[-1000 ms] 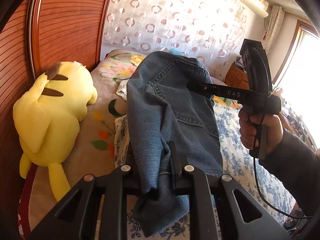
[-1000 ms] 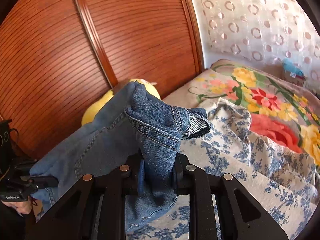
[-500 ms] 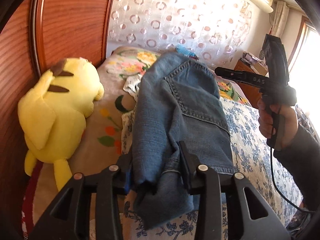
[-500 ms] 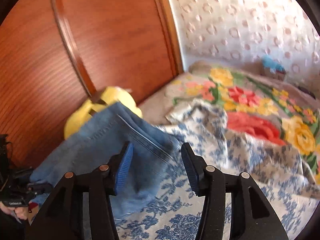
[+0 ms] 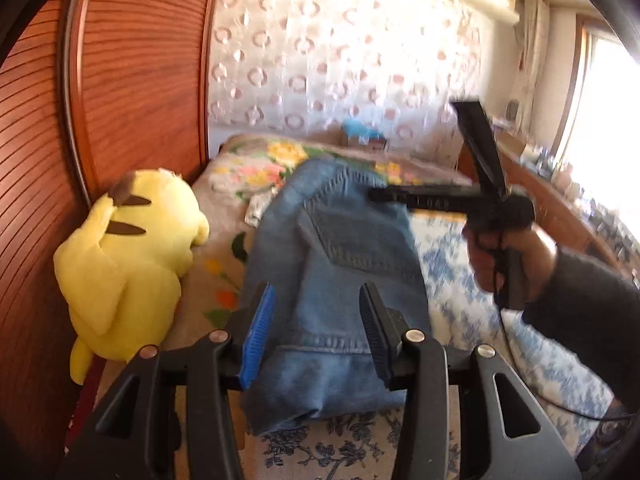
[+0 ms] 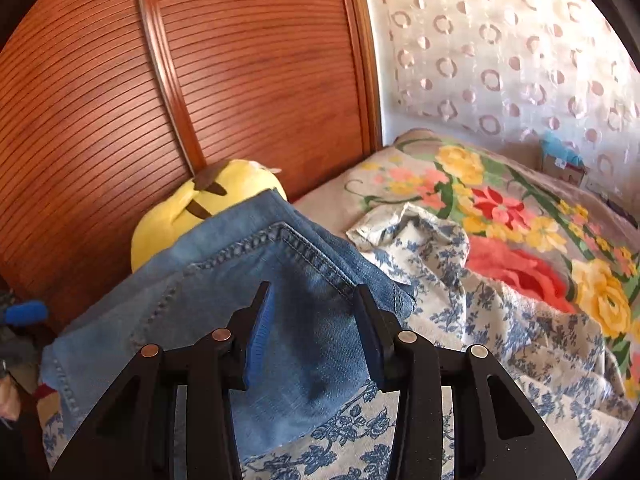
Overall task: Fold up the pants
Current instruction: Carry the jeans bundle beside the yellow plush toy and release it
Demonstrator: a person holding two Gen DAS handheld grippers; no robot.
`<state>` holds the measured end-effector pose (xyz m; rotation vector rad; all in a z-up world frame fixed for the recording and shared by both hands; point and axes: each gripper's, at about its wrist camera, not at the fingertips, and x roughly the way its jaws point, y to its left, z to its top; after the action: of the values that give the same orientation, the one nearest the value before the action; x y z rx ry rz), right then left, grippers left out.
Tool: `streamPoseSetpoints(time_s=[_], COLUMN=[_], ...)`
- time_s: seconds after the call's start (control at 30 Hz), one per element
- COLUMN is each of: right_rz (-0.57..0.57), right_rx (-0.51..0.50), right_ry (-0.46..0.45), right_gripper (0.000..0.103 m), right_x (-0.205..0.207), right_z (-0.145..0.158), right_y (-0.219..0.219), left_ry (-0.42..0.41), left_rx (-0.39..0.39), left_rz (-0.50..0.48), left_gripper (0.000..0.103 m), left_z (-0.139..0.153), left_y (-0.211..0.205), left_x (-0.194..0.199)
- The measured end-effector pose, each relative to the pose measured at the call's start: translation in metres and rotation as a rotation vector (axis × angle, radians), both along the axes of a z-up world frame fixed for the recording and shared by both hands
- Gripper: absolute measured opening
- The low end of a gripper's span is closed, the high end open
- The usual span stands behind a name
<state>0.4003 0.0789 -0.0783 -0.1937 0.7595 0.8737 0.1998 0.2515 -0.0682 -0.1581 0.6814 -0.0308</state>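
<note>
The blue denim pants (image 5: pixel 336 264) lie folded on the bed's blue floral sheet, a back pocket facing up. My left gripper (image 5: pixel 316 332) is open just above their near edge, the jaws apart with denim showing between them and not pinched. In the right wrist view the pants (image 6: pixel 248 280) lie flat under my right gripper (image 6: pixel 312 328), which is open too. The right gripper also shows in the left wrist view (image 5: pixel 376 196), held in a hand above the pants' far right corner.
A yellow plush toy (image 5: pixel 128 256) sits left of the pants against the wooden headboard (image 5: pixel 140 64). A flowered blanket (image 6: pixel 500 208) covers the far end of the bed. A blue-white floral sheet (image 6: pixel 480 320) lies under the pants. Furniture and a window stand at the right.
Both grippers have opened and let go of the pants, first the right, then the left. The pants have dropped flat onto the bed and both grippers have pulled back slightly.
</note>
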Motion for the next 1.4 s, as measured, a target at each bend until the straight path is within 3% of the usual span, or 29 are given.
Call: streamPoseSetpoints(time_s=[0.2, 0.5, 0.83, 0.97, 1.13, 1.23, 1.4], right_rz=[-0.015, -0.049, -0.029, -0.03, -0.031, -0.036, -0.042], right_rx=[-0.008, 0.006, 0.015, 0.007, 0.001, 0.001, 0.006], right_ry=[0.034, 0.032, 0.017, 0.005, 0.002, -0.002, -0.008], right_gripper=[0.041, 0.04, 0.04, 0.04, 0.04, 0.04, 0.04], right_x=[0.008, 0.004, -0.042, -0.059, -0.065, -0.067, -0.073], right_z=[-0.014, -0.015, 0.0, 0.001, 0.002, 0.002, 0.002], right_y=[0.002, -0.002, -0.013, -0.017, -0.019, -0.023, -0.028], left_ry=[0.096, 0.094, 0.087, 0.079, 0.072, 0.049, 0.031], left_rx=[0.004, 0.016, 0.018, 0.038, 0.037, 0.023, 0.045], left_rz=[0.018, 0.02, 0.041, 0.055, 0.059, 0.065, 0.082], left_gripper=[0.044, 0.044, 0.05, 0.066, 0.069, 0.08, 0.081], left_z=[-0.034, -0.041, -0.038, -0.036, -0.032, -0.027, -0.017], left_y=[0.001, -0.003, -0.007, -0.009, -0.01, -0.009, -0.011], left_x=[0.013, 0.015, 0.013, 0.012, 0.01, 0.006, 0.003])
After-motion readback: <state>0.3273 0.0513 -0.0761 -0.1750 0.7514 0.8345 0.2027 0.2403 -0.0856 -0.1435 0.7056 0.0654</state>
